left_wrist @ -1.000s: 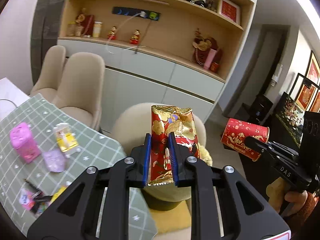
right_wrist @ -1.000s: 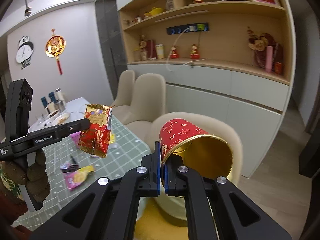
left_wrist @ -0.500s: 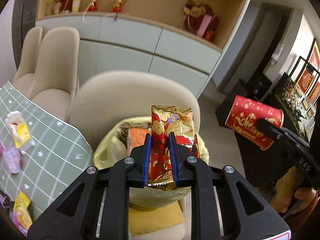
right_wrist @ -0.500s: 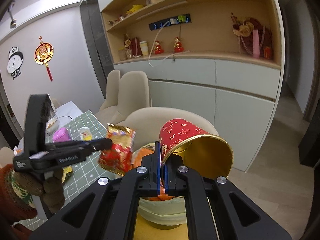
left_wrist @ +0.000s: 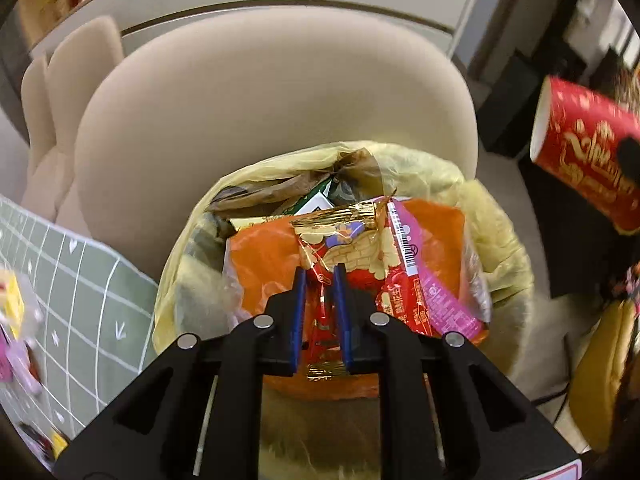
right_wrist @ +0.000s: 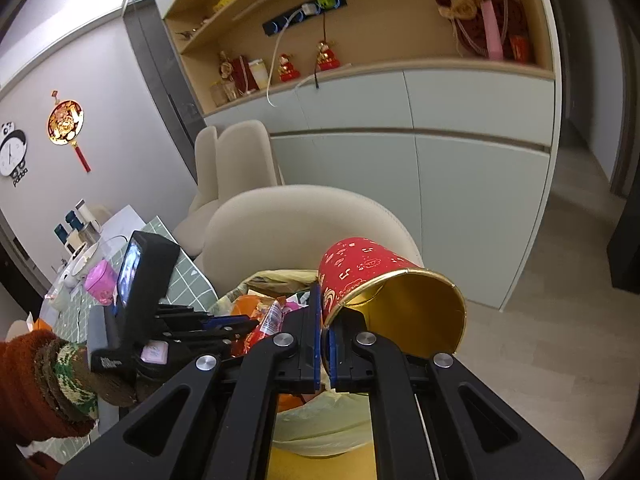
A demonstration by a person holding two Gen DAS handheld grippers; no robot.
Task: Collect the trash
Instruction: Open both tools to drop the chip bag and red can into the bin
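Dropping the wrapper into the bin, cup waiting its turn.

My left gripper (left_wrist: 319, 280) is tipped down over the bin (left_wrist: 496, 240), its jaws narrow and having just been closing, with the red and gold wrapper (left_wrist: 352, 248) pinched between the pads, right above the orange bag (left_wrist: 264, 256) lying on top of the trash. My right gripper (right_wrist: 327, 316) is closed tight on the rim of the red cup (right_wrist: 360, 268), which hangs tilted beside the bin's near edge. I judge this the drop-off step: next I need to spread the left jaws so the wrapper falls inside the liner, then bring the cup over the opening and release it too. More litter waits on the table (left_wrist: 80, 280).
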